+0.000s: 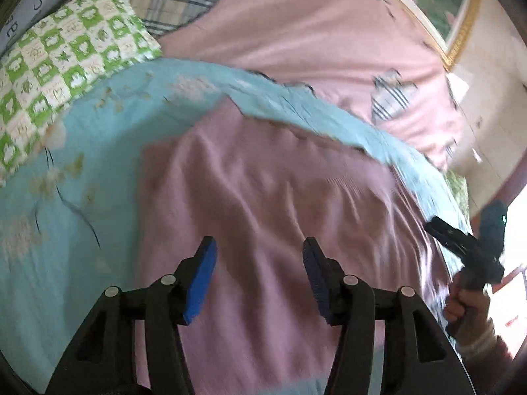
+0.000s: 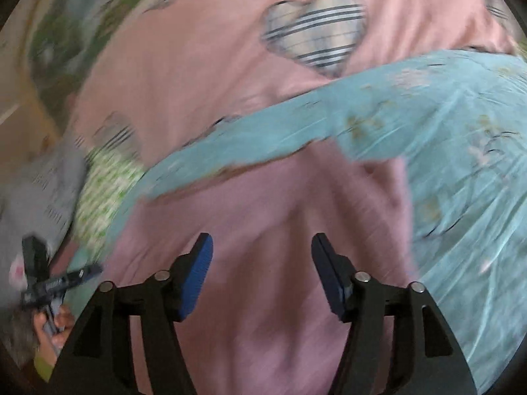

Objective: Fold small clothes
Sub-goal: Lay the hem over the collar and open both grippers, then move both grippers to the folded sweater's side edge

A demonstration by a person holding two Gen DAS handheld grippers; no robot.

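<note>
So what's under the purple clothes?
The purple garment lies on a light blue flowered sheet, which shows around its edges. Whatever is beneath its middle is covered.

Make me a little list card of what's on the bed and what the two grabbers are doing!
garment: mauve cloth, wrinkled, lying spread on the blue sheet
under it: blue flowered sheet over a pink heart-print cover
beside it: green checked pillow
left gripper: open, above the cloth, holding nothing
right gripper: open, above the cloth, holding nothing
picture: blurry
</note>
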